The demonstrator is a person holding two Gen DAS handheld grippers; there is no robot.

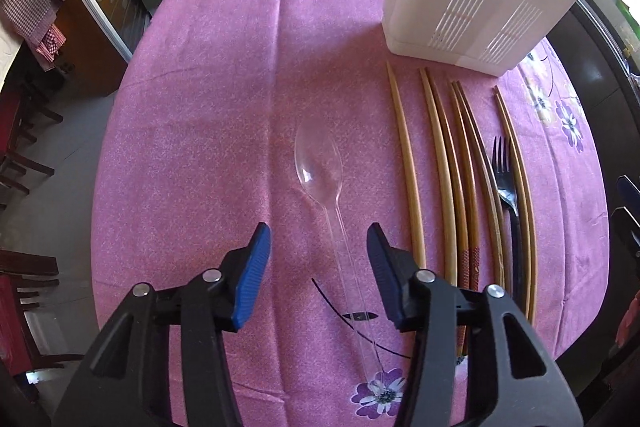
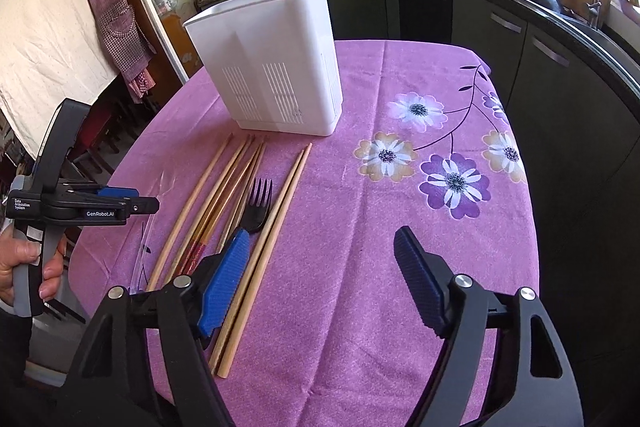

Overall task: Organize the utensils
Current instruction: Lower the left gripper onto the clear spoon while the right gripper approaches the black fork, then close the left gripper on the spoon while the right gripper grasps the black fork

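My left gripper [image 1: 319, 239] hangs over clear spoon [image 1: 320, 171], jaws spread, spoon handle between them, pads not touching it. My right gripper [image 2: 320, 259] jaws spread wide, nothing between them but pink cloth [image 2: 360, 267]. Its left pad sits above black fork [image 2: 256, 207] (fork lies among chopsticks [image 2: 272, 227]). Chopsticks in row, just right of spoon. White holder [image 2: 276, 67] stands upright behind chopsticks, near their tips. Hand [image 2: 24, 267] grips left tool.
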